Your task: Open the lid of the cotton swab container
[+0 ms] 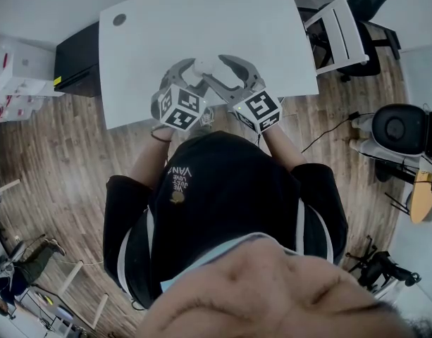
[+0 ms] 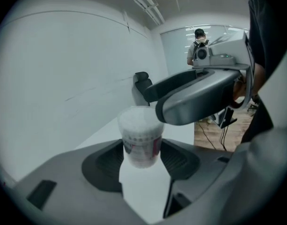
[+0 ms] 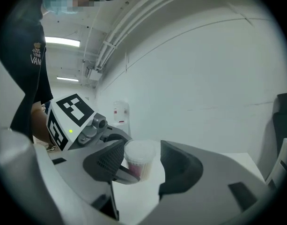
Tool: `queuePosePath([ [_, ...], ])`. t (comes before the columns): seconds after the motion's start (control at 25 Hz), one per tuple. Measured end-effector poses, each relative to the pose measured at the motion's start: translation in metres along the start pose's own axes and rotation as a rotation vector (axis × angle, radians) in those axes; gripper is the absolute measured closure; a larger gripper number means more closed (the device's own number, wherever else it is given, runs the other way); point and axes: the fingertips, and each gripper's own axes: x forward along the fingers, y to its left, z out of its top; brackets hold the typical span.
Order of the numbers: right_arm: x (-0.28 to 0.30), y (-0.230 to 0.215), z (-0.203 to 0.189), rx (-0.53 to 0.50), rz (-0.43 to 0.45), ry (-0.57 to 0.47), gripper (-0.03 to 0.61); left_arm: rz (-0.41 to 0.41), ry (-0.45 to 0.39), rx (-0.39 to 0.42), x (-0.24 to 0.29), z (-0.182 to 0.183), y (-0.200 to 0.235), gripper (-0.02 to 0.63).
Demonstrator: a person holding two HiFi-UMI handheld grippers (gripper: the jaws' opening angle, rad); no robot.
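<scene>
Grey left gripper [image 2: 142, 161] and right gripper [image 3: 141, 165], black ribbed pads [image 2: 108, 161], black-and-white marker cubes [image 1: 180, 109]; black short-sleeved, white-striped shirt [image 1: 230, 182].

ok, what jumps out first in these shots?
A small cotton swab container, lid on, is clamped in the left tool over the near part of the white table. The right tool faces it from the other side, its jaws apart around the container's top.
</scene>
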Motion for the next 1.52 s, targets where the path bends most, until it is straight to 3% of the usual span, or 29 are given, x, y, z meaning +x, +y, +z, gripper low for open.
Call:
queuePosePath([
  [0.2, 0.006, -0.001, -0.009, -0.007, 0.036, 0.044, 0.314, 0.007, 0.014, 0.046, 0.004, 0.001, -0.003, 0.363],
  [0.56, 0.013, -0.005, -0.017, -0.009, 0.073, 0.080, 0.311, 0.035, 0.043, 0.143, 0.010, 0.004, -0.005, 0.363],
  [1.52, 0.017, -0.017, -0.023, 0.090, 0.111, 0.096, 0.319, 0.018, 0.007, 0.118, 0.015, 0.005, -0.003, 0.364],
])
